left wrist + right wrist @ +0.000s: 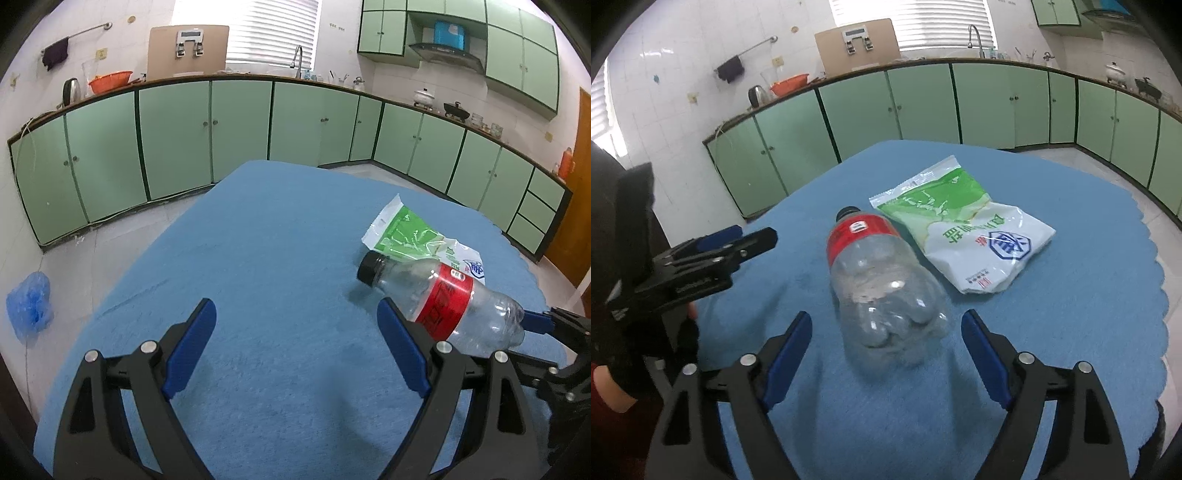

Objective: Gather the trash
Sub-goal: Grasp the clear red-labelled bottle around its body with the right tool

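Bottle (882, 284) flat, cap away, base between released right tongs (886, 325); left tongs (295, 325) released.

Bottle (882, 280) btwn open right claw (882, 332)

Green cabinets (173, 136) line white-tiled walls (665, 74) under a blinded window (271, 29).

- My worktop's blue cloth (280, 236) fills the frame's middle.
- Green cabinets (177, 136) span behind.
- Orange basin (110, 81) upper left.
- Blue bag (28, 306) on floor, left.
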`<state>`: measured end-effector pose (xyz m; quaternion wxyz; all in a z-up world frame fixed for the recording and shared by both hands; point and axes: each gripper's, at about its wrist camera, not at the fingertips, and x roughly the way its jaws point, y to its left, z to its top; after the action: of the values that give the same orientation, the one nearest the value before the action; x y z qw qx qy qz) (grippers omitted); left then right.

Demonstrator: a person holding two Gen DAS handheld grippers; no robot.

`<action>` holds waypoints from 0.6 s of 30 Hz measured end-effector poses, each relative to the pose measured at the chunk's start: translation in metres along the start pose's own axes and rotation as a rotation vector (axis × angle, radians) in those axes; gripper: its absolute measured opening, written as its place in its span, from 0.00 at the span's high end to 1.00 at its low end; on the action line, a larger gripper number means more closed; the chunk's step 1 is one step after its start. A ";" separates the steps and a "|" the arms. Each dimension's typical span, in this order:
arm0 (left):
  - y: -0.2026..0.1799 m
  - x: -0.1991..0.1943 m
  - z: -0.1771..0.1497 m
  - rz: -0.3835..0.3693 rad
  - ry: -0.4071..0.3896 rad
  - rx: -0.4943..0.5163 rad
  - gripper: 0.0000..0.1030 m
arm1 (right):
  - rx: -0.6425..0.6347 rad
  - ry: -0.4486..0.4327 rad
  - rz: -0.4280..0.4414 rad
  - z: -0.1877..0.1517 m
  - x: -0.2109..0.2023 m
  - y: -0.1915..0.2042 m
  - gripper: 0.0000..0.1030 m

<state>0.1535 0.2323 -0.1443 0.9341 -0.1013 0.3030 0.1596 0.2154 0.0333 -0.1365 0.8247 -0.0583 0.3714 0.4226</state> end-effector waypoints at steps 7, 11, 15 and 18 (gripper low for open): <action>0.003 0.004 0.002 -0.003 0.009 -0.004 0.16 | 0.024 0.006 0.004 0.009 0.023 -0.002 0.18; 0.005 0.006 0.003 -0.004 0.016 -0.010 0.16 | 0.041 0.004 0.026 0.010 0.027 -0.005 0.34; 0.005 0.006 0.003 -0.003 0.017 -0.013 0.16 | 0.060 0.004 0.058 0.008 0.025 -0.009 0.37; 0.005 0.006 0.004 -0.002 0.015 -0.010 0.16 | 0.066 -0.001 0.052 0.003 0.018 -0.008 0.38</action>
<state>0.1583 0.2398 -0.1445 0.9314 -0.1076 0.3090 0.1594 0.2293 0.0409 -0.1482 0.8150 -0.0212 0.3861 0.4315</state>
